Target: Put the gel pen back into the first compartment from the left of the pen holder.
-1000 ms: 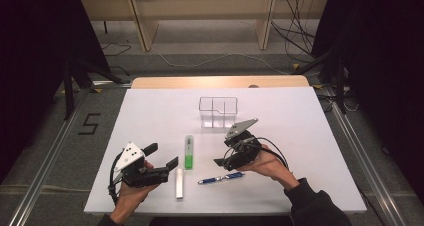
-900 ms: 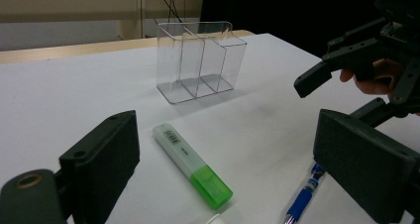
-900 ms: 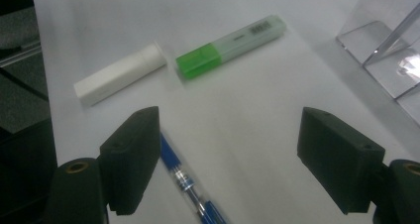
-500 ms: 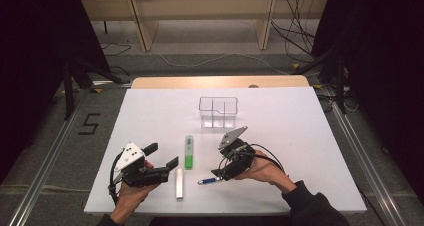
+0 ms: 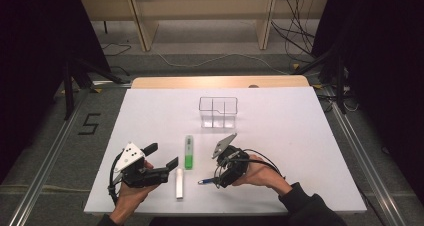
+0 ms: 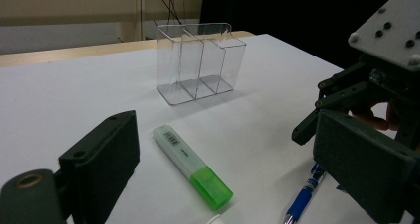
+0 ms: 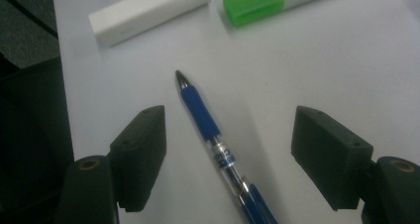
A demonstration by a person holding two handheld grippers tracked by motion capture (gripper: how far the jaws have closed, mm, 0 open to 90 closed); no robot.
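Straddling blue pen (image 7: pixel 208 125), right gripper (image 7: pixel 228 144) (jaws closing)

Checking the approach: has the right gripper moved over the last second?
Yes. In the high view the right gripper has come left and nearer, away from the clear box, and now straddles the blue pen; its fingers have been closing, not yet touching.

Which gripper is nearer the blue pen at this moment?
Right. The right gripper is over the blue pen, its open jaws straddling the barrel without touching. The left gripper sits apart, beyond the white marker, away from the pen.
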